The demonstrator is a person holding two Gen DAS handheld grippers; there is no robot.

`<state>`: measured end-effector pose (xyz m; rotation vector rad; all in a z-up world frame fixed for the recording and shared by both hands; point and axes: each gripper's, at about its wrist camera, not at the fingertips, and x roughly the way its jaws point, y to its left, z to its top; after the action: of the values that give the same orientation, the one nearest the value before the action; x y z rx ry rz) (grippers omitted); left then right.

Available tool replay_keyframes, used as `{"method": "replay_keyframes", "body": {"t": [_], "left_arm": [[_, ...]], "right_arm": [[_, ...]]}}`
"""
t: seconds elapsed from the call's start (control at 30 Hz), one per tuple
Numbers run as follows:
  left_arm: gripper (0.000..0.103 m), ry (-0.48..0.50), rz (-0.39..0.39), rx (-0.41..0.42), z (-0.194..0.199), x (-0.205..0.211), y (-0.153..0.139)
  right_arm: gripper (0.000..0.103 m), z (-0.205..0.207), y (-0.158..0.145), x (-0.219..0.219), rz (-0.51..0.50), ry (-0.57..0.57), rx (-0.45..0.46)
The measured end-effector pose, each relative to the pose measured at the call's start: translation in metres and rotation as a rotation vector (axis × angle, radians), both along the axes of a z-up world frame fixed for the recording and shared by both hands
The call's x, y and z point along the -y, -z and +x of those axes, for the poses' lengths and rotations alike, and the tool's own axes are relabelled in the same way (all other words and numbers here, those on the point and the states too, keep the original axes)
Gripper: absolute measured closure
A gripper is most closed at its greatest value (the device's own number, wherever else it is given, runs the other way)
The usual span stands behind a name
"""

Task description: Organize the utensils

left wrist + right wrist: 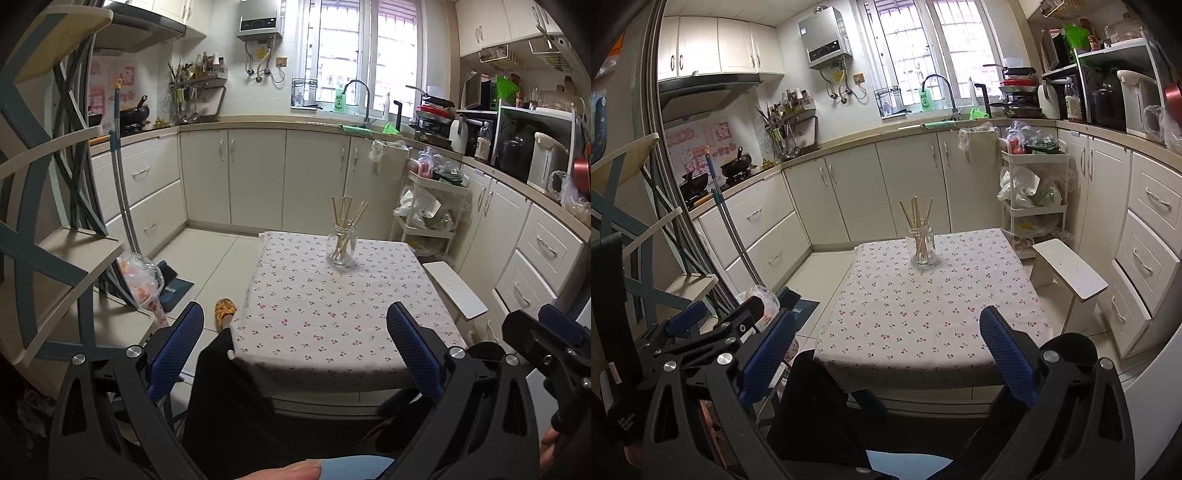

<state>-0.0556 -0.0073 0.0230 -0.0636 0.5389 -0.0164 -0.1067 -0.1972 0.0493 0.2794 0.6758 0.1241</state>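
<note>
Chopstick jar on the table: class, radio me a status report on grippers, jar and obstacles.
Left gripper and right gripper open, empty, short of table. Chopsticks upright in glass jar. Tablecloth otherwise bare.

A white stool point(1071, 271) stands just beside the right edge of the cherry-print tablecloth point(923, 314). Behind it a white trolley point(1034, 206) holds plastic bags. A curved tap point(356, 92) rises under the barred window point(362, 51), and a water heater point(825, 35) hangs on the tiled wall. A black wok point(737, 166) sits on the stove, and a mop handle point(120, 166) leans against the drawers.
</note>
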Motion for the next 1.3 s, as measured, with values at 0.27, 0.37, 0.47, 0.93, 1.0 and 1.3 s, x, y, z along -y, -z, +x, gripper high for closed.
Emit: {"method": "replay_keyframes", "body": {"t": [0.27,0.37,0.47,0.93,1.0,1.3], "left_arm": [[0.008,-0.014,0.031,-0.033,0.0026,-0.0016,0.0056],[0.008,-0.016,0.032,-0.034,0.0016,-0.0002,0.0067],[0.008,-0.019,0.038,-0.027,0.0011,-0.0014,0.0076],[0.008,-0.017,0.028,-0.014,-0.0037,0.0018,0.0050],[0.008,-0.017,0.029,-0.014,-0.0039,0.0019,0.0048],[0.008,-0.022,0.025,-0.010,-0.0050,0.0039,0.0015]], "right_arm": [[0.007,0.0006,-0.0003,-0.0021,0.004,-0.008,-0.005],[0.007,0.0000,-0.0013,-0.0031,0.002,-0.010,-0.002],[0.007,-0.0003,-0.0010,-0.0036,0.002,-0.011,-0.001],[0.007,-0.0045,-0.0045,-0.0005,0.001,-0.015,0.022],[0.007,-0.0051,-0.0042,-0.0003,0.002,-0.015,0.024],[0.007,-0.0051,-0.0038,0.0003,0.002,-0.016,0.024]]}}
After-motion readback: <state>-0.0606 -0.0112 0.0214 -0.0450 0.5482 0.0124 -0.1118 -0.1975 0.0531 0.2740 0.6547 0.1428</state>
